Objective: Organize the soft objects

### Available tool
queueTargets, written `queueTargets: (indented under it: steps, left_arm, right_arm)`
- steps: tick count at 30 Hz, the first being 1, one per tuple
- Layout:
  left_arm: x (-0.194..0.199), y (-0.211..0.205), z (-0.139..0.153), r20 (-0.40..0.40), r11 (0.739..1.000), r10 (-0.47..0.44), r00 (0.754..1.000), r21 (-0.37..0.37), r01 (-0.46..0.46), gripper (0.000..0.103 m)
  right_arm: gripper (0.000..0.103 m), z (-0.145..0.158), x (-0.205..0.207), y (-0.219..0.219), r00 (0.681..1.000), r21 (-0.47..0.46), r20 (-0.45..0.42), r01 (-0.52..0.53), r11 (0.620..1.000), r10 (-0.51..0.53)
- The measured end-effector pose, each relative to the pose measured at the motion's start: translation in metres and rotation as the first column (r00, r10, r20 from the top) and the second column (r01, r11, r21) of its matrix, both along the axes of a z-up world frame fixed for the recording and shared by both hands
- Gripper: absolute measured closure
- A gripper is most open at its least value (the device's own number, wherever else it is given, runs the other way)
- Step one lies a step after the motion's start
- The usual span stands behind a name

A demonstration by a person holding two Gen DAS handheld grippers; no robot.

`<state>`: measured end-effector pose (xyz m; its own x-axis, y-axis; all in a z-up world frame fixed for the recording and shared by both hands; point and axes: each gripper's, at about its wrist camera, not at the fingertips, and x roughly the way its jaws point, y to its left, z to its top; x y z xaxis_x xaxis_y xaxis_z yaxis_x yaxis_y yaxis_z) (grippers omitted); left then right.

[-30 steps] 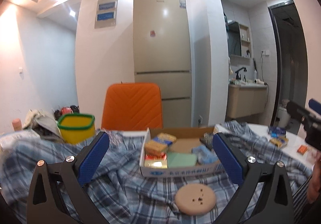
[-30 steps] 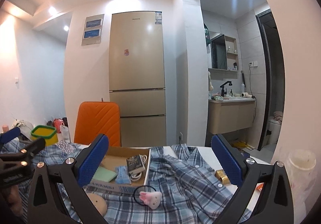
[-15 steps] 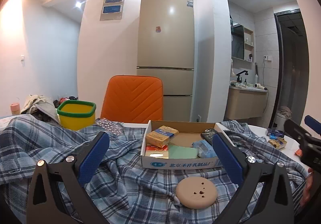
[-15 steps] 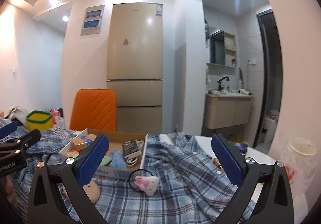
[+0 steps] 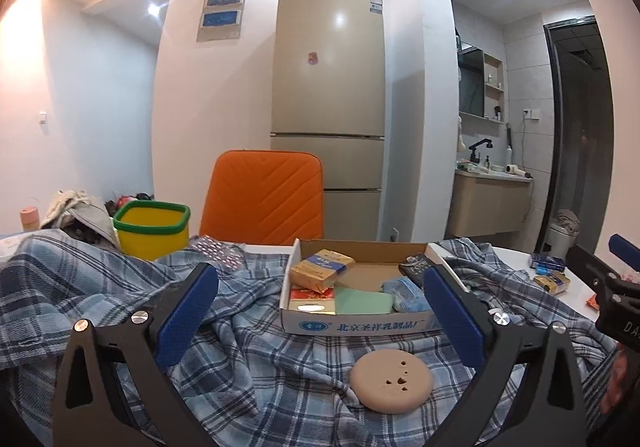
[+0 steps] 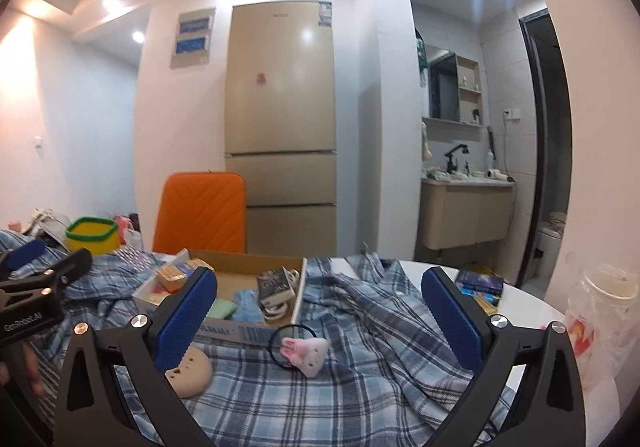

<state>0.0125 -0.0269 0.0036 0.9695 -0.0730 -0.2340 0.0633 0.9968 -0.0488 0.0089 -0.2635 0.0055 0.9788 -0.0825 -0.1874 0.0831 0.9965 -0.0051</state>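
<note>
Left gripper (image 5: 320, 311) and right gripper (image 6: 318, 311) are held level above the plaid cloth (image 5: 248, 359), both spread wide, nothing gripped. Nearest the cardboard box (image 5: 360, 323), a tan round pad (image 5: 391, 378) is seen in front. A pink plush hair tie (image 6: 304, 353) is shown only in the right view.

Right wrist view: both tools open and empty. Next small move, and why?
Probably lower the right tool onto the pink plush hair tie: it lies loose on the blue plaid shirt, centred between the open fingers, outside the cardboard box.
</note>
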Motion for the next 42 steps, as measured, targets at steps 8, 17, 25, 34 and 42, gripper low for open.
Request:
queueTargets:
  steps: [8, 17, 25, 34, 42]
  left_arm:
    - [0.001, 0.004, -0.002, -0.011, 0.999, -0.033, 0.999, -0.034, 0.033, 0.001]
    - [-0.004, -0.007, 0.007, 0.017, 0.999, -0.003, 1.000, 0.038, 0.002, 0.001]
    - [0.000, -0.014, 0.026, -0.020, 0.998, -0.036, 0.999, 0.055, 0.037, 0.001]
    - [0.018, -0.017, 0.034, -0.100, 0.996, -0.032, 0.994, 0.074, 0.040, 0.001]
    - [0.038, -0.014, 0.013, -0.224, 0.994, -0.028, 0.974, 0.093, 0.050, 0.001]
  right_arm:
    - [0.000, -0.001, -0.002, -0.002, 1.000, 0.003, 0.013, -0.002, 1.000, 0.002]
    - [0.000, 0.002, -0.003, 0.002, 1.000, -0.013, 0.007, -0.010, 1.000, 0.010]
    - [0.000, 0.022, 0.009, -0.001, 0.999, -0.004, -0.033, -0.036, 0.999, 0.036]
    - [0.000, 0.050, 0.021, -0.004, 0.999, -0.023, -0.024, -0.042, 0.999, 0.042]
    - [0.000, 0.040, 0.046, -0.011, 0.991, 0.035, -0.114, -0.060, 0.998, 0.064]
